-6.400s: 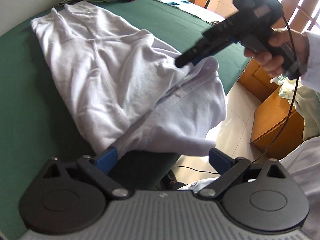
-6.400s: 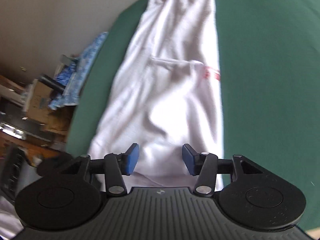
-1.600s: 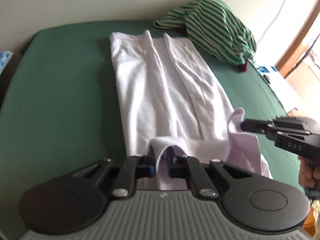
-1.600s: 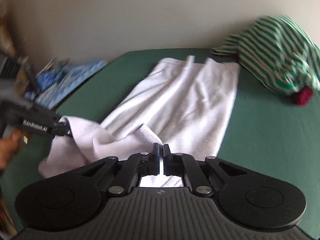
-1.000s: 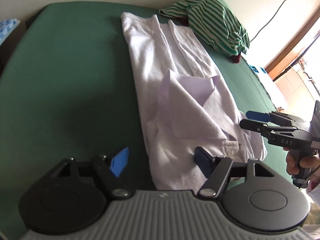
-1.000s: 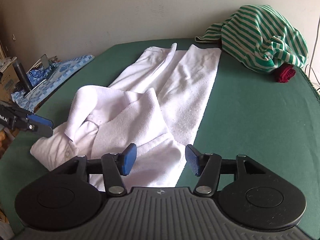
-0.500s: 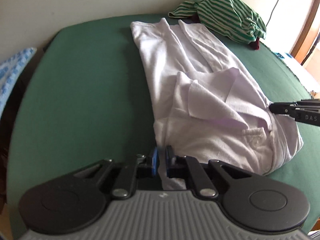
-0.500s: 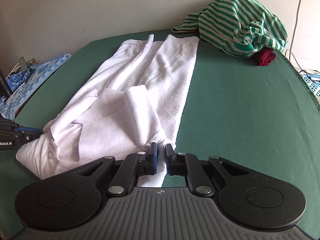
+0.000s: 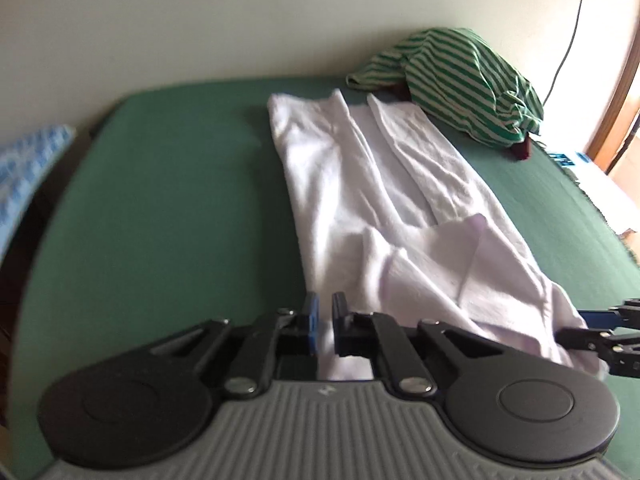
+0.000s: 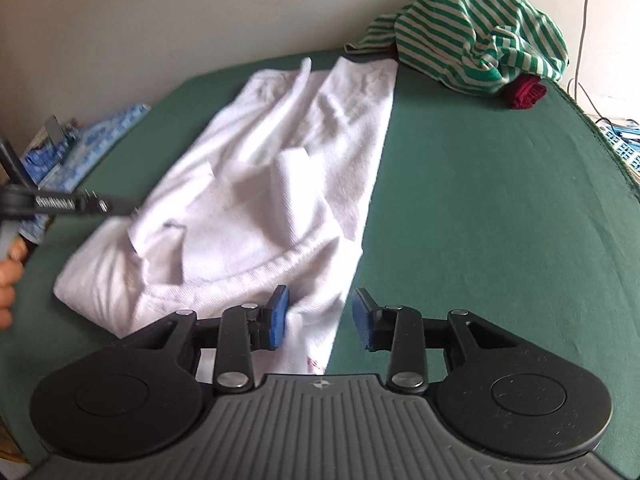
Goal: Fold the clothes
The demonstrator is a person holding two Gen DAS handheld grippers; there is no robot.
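Left wrist view: the white shirt (image 9: 384, 208) lies lengthwise on the green table (image 9: 160, 208), stretching away toward the wall, with its near end doubled over on itself in a loose flap. The left gripper (image 9: 325, 323) sits at the near left corner of the shirt, its blue pads pressed almost together with a thin bit of white cloth between them, so it appears to be pinching the shirt's edge, probably to carry that corner for the next fold. At the shirt's near right corner the right gripper (image 9: 576, 326) reaches in from the side, just at the hem. Beyond the far right end of the shirt a striped green garment (image 9: 460, 80) lies heaped against the wall, likely waiting its turn.

Right wrist view: the shirt (image 10: 280, 168) runs from the gripper away toward the wall, its flap rumpled in the middle. The right gripper (image 10: 320, 318) hangs over the shirt's near right corner, jaws opening, with cloth lying between the pads but not pressed by them; I judge it is resetting its hold on the hem. To the left of the shirt the left gripper (image 10: 132, 206) touches the shirt's edge, a hand (image 10: 8, 272) behind it. A dark red item (image 10: 524, 94) peeks from under the striped garment (image 10: 472, 28), well beyond the shirt.
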